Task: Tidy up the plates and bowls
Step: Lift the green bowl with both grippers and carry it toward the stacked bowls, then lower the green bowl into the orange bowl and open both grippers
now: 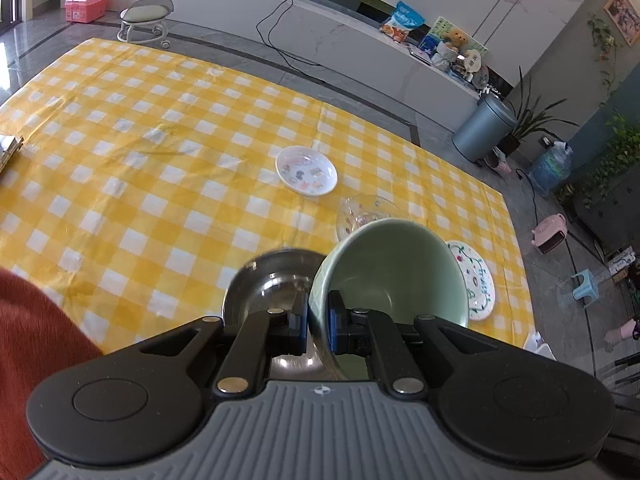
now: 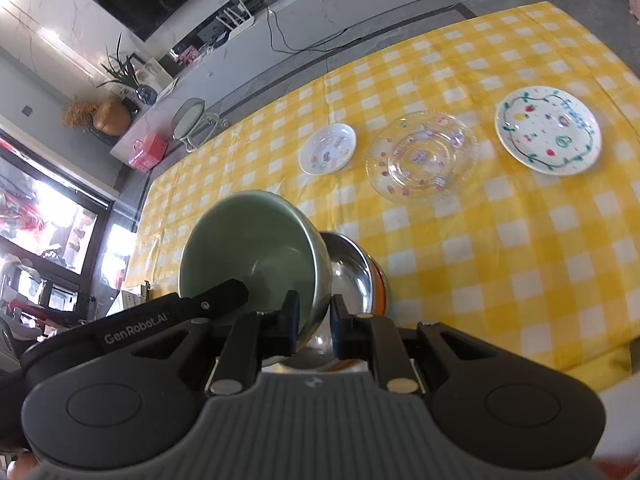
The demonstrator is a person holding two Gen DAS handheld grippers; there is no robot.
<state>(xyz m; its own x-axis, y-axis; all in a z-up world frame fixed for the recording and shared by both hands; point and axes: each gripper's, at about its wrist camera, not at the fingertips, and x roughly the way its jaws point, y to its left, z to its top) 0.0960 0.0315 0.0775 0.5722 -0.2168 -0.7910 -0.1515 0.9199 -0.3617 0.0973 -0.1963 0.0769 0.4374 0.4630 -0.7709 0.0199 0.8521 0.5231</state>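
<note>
My left gripper [image 1: 318, 316] is shut on the rim of a pale green bowl [image 1: 392, 268], held tilted above a steel bowl [image 1: 272, 288] on the yellow checked tablecloth [image 1: 160, 160]. My right gripper [image 2: 314, 320] is shut on the same green bowl's [image 2: 252, 248] rim, with the steel bowl [image 2: 352, 276] just behind it. The left gripper's body also shows in the right wrist view at lower left. On the cloth lie a small white patterned dish [image 1: 306, 171] [image 2: 328, 149], a clear glass plate [image 1: 364, 210] [image 2: 424, 156] and a white painted plate [image 1: 476, 280] [image 2: 548, 130].
The table's far edge borders a grey floor with a stool [image 1: 146, 18], a pink box [image 1: 86, 4], a grey bin [image 1: 484, 128] and a low white TV bench [image 1: 320, 28]. A red sleeve [image 1: 36, 332] is at lower left.
</note>
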